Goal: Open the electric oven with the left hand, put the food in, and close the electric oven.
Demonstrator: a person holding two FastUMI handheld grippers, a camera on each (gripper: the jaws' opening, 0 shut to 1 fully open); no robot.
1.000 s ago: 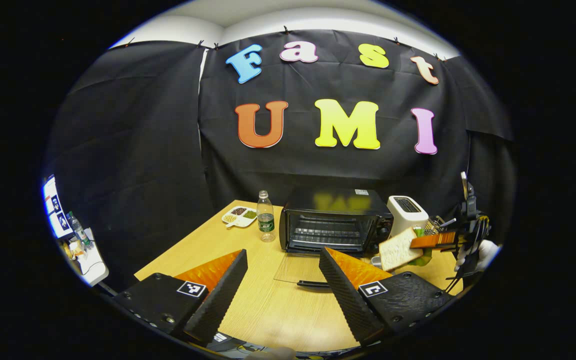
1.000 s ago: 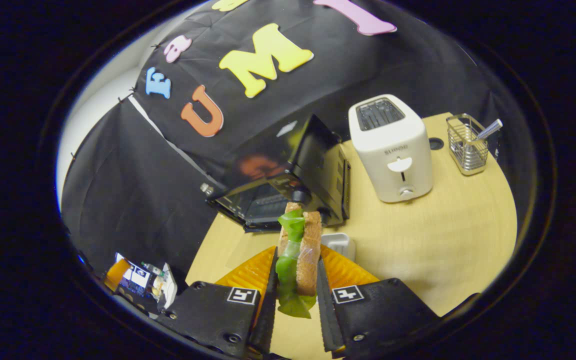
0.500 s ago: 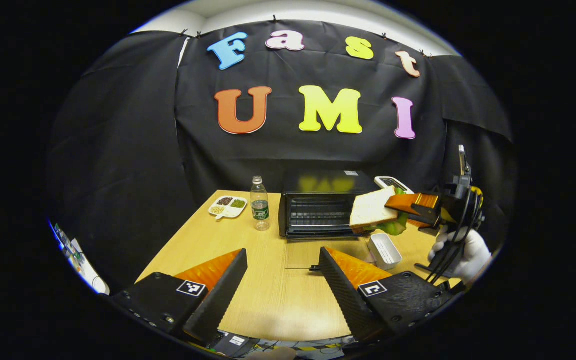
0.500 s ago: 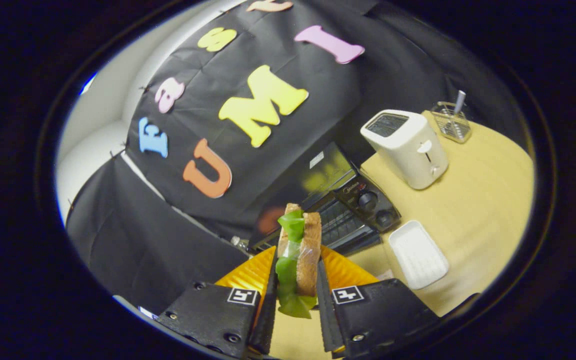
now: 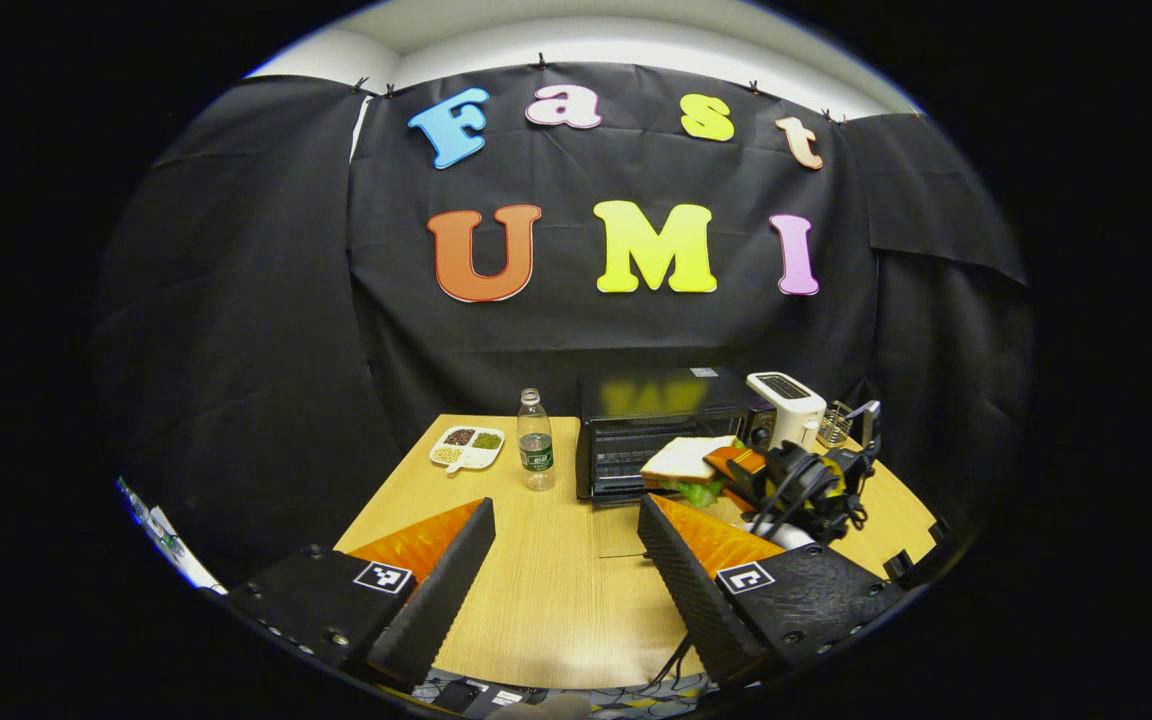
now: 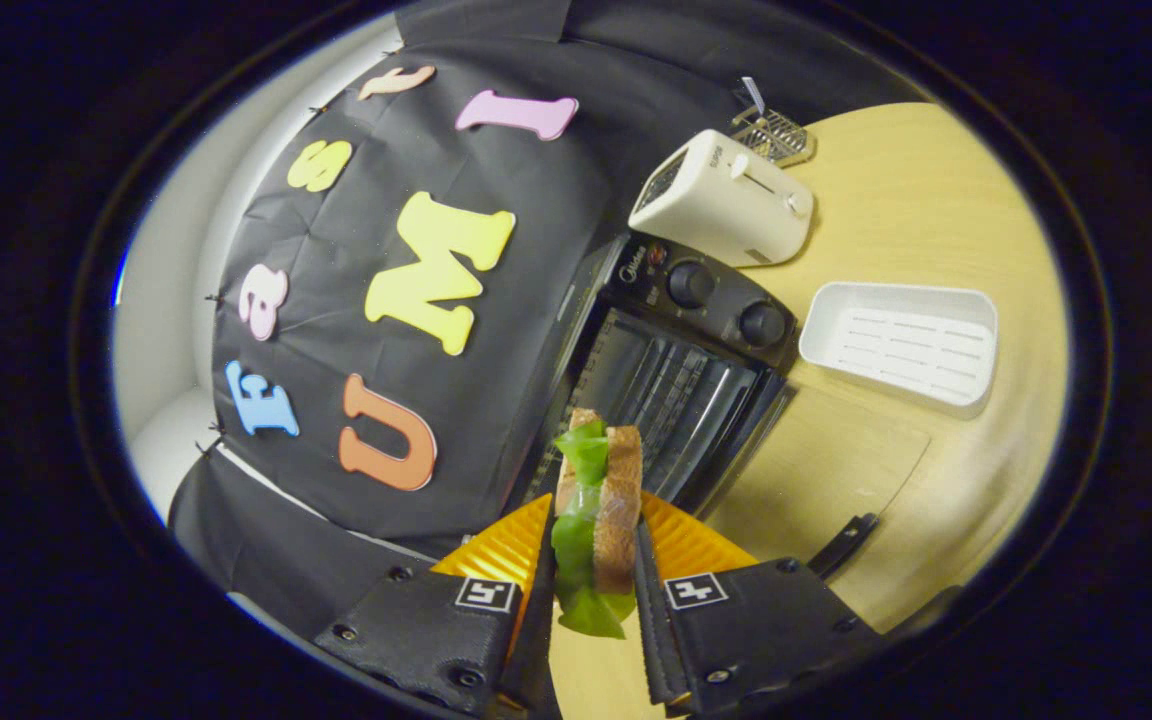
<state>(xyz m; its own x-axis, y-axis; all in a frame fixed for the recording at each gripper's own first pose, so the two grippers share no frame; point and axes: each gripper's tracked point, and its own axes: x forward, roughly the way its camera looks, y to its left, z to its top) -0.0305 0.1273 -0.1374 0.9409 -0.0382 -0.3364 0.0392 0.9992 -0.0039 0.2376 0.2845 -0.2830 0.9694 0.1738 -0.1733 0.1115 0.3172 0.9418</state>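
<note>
Right hand-held gripper (image 6: 591,590) clenched on brown-bread lettuce sandwich (image 6: 596,510); left hand-held gripper (image 5: 566,570) released, idle. Feed it level onto the rack of the black electric oven (image 6: 676,370) (door already down), clear of the frame.

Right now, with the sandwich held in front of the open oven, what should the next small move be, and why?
Probably ease the right gripper forward to carry the sandwich onto the oven rack. The glass door already lies flat open on the table, the sandwich is clamped between both fingers just short of the opening, and the left gripper hangs open, away from the door.
</note>
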